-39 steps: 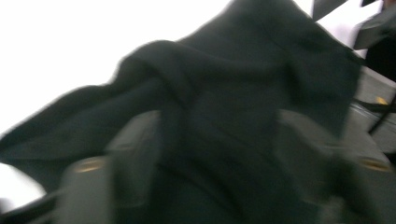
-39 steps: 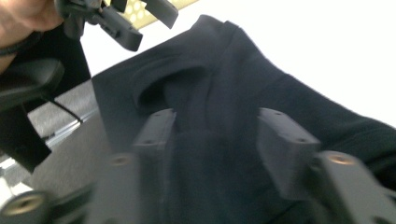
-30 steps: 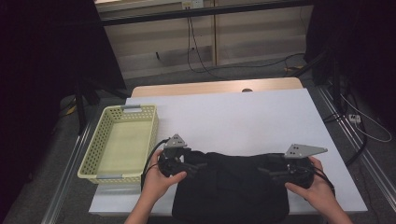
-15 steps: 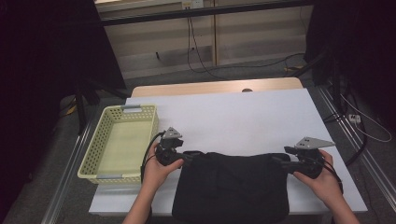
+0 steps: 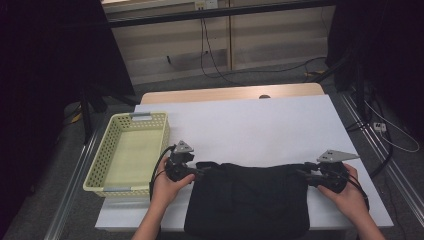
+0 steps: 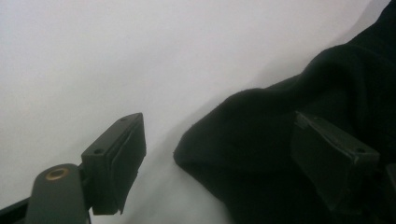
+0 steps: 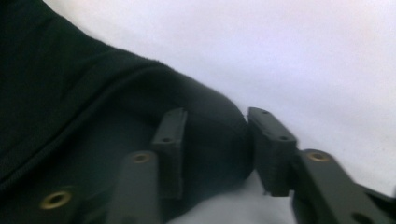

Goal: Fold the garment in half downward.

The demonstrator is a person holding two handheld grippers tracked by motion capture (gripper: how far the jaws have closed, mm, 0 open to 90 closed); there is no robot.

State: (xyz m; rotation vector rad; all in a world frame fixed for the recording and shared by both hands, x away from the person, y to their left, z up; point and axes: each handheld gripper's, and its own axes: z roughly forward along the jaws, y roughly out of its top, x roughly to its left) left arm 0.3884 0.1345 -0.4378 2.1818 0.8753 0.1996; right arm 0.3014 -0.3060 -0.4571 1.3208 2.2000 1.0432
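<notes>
A black garment lies flat on the white table near its front edge. My left gripper is at the garment's far left corner. In the left gripper view that gripper stands wide, and its jaws have just been closing a little. The cloth corner lies between them, and the left pad is clear of it. My right gripper is at the far right corner. Its jaws have just been closing, and a bulging fold of the cloth is pinched between the pads.
A pale yellow perforated basket with nothing in it stands at the table's left edge, close to my left hand. Bare white tabletop stretches beyond the garment. Cables run over the floor behind the table.
My right gripper has shifted a little to the right and sunk onto the garment's corner. The left gripper has dropped slightly. The garment now lies flatter and wider.
</notes>
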